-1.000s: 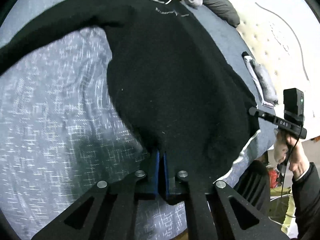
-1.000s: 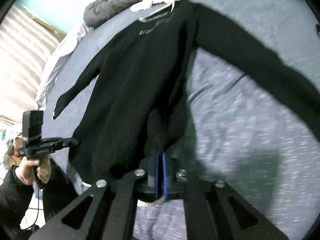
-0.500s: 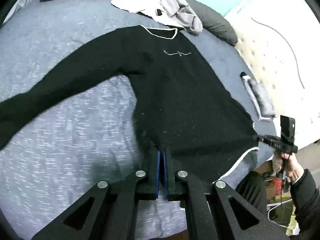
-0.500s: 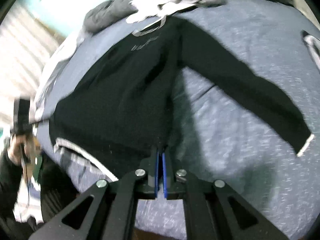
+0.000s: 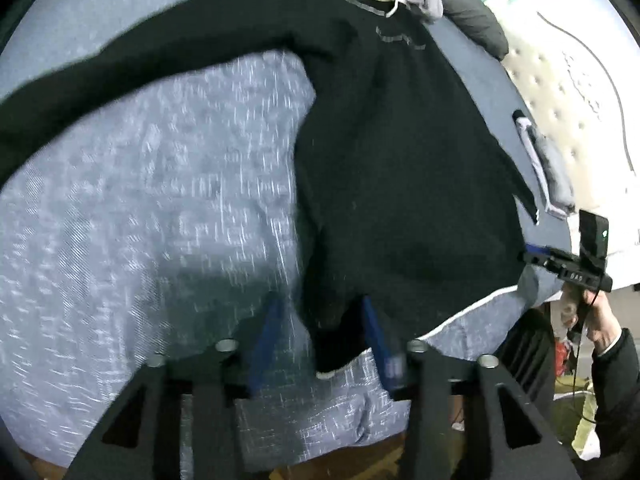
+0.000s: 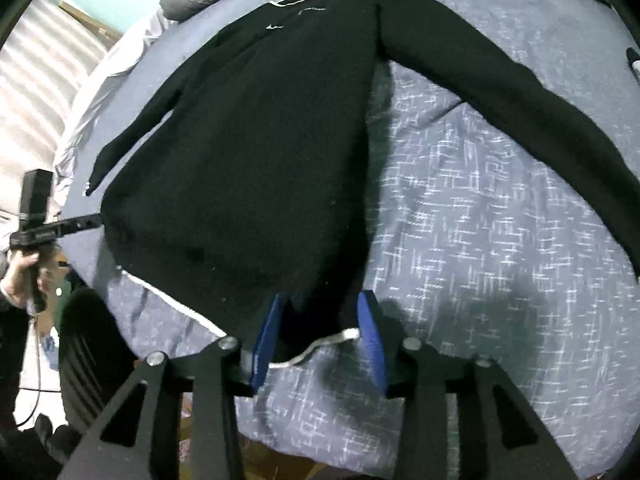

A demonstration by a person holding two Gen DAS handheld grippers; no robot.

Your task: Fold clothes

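Both grippers, left gripper [image 5: 320,340] and right gripper [image 6: 320,332], clamped a second ago, are opening, releasing the black sweater's [image 6: 256,152] hem; it lies spread on the bed [image 6: 480,208], ready for folding.

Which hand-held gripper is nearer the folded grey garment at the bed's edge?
Right. The right hand-held gripper is just below the grey garment; the left hand-held gripper sits across the sweater's hem.
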